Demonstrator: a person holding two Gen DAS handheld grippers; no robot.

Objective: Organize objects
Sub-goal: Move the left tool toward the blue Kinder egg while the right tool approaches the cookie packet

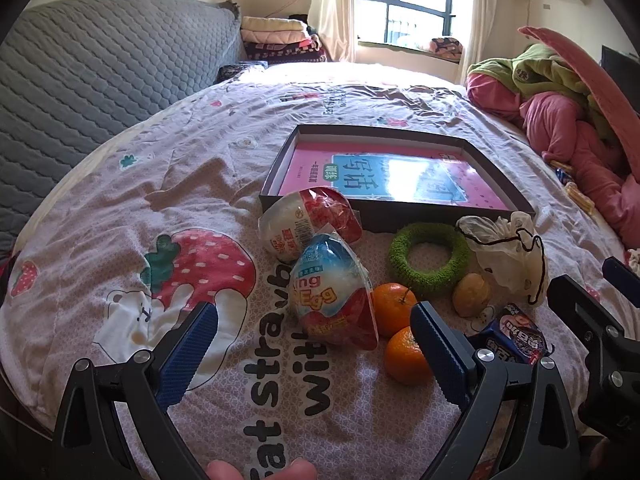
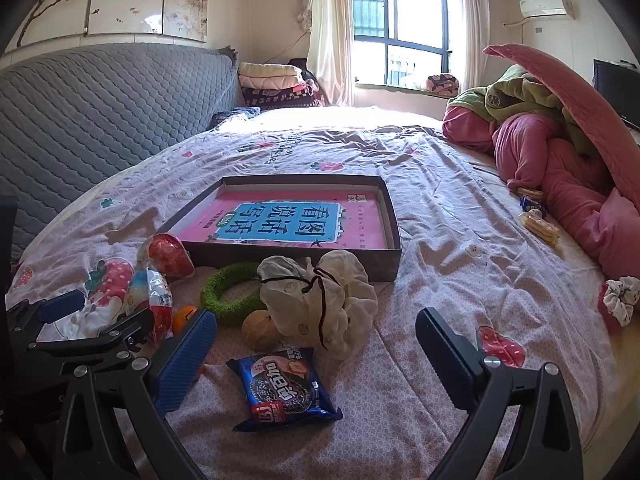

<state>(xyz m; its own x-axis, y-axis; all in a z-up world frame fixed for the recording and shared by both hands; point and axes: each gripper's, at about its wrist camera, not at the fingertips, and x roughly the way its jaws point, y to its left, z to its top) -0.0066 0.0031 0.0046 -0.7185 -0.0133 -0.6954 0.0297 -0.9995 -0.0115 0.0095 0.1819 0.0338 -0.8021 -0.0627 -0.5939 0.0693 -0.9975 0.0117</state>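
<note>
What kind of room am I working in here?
Most likely a home bedroom: the items lie on a bed with a strawberry-print sheet, a quilted grey headboard runs along the left, and folded blankets are stacked by the curtained window.

The right claw point(image 2: 316, 354) gapes wide above a blue cookie packet point(image 2: 285, 390) on the bedspread point(image 2: 460, 240).

Pink strawberry-print bedsheet point(image 2: 440, 240), fuzzy green ring point(image 1: 430, 260), two orange tangerines point(image 1: 390, 308), blue snack packet point(image 2: 282, 388), grey quilted headboard point(image 2: 100, 100).

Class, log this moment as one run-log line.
left claw: open, empty | right claw: open, empty | cookie packet: on bed | box: holds book
</note>
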